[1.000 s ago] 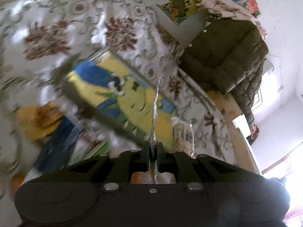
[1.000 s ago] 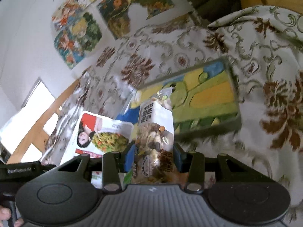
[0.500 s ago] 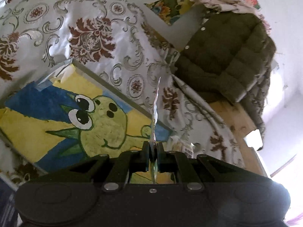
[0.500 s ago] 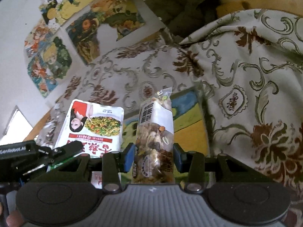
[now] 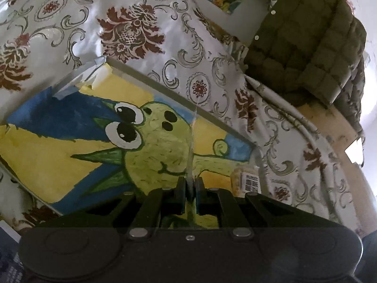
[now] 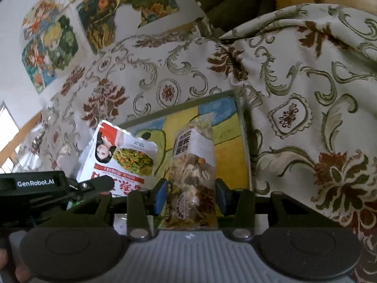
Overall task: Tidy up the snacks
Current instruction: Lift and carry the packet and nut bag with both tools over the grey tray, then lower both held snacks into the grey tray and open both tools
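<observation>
My left gripper is shut on the thin edge of a white and red snack packet, seen edge-on above a shallow tray painted with a green frog. The same packet shows flat in the right wrist view, held by the left gripper over the tray. My right gripper is shut on a clear nut-mix bag, held over the tray's right end. That bag also shows in the left wrist view.
The tray lies on a floral cloth that covers the surface. A dark green padded jacket hangs at the back right. Colourful pictures hang on the wall behind.
Both grippers have moved in over the tray with their packets. The left view has steadied above the frog painting, and the red and white packet now overlaps the tray beside the nut bag.
</observation>
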Available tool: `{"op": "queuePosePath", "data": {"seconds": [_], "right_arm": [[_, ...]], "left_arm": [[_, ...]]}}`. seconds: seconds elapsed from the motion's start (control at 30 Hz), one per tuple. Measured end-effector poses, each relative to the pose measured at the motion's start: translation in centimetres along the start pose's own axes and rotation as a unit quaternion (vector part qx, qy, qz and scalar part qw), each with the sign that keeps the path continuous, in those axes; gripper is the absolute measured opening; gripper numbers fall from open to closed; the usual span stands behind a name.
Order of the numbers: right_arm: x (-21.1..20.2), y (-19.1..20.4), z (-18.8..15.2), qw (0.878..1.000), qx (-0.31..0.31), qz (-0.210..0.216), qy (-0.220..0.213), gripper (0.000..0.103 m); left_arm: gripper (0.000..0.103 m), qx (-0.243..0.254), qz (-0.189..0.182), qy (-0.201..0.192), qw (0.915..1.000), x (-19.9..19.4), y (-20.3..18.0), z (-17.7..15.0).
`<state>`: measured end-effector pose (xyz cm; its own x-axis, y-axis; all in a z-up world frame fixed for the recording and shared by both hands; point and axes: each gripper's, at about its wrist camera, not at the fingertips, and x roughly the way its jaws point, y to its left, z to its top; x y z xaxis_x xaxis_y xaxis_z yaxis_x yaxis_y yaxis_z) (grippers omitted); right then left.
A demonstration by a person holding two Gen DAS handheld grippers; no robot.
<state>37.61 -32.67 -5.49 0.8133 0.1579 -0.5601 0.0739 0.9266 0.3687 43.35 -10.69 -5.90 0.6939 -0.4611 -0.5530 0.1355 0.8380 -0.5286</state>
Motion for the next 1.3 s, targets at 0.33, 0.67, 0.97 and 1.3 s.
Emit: {"op": "queuePosePath", "data": {"seconds": [0.33,0.67,0.97,1.3], "right_arm": [[0.4,1.1,0.1,0.999,-0.035,-0.012,0.006,0.064],[-4.1,2.6,1.5,0.996,-0.071,-0.007,-0.057,0.099],[-9.3,4.5,1.7,0.989,-0.103,0.008,-0.102,0.103],[-15.0,6.8,-0.5,0.981,-0.141,0.029,-0.132,0.103]], "left_arm": [[0.065,0.024,0.048,-0.011,0.9985,-1.3,-0.2,0.4],[0.098,0.016,0.042,-0.089,0.995,-7.9,0.2,1.3],[0.102,0.045,0.081,-0.129,0.9873,-14.2,-1.1,0.4],[0.102,0.124,0.124,-0.159,0.9716,-21.3,-2.5,-3.9]]}}
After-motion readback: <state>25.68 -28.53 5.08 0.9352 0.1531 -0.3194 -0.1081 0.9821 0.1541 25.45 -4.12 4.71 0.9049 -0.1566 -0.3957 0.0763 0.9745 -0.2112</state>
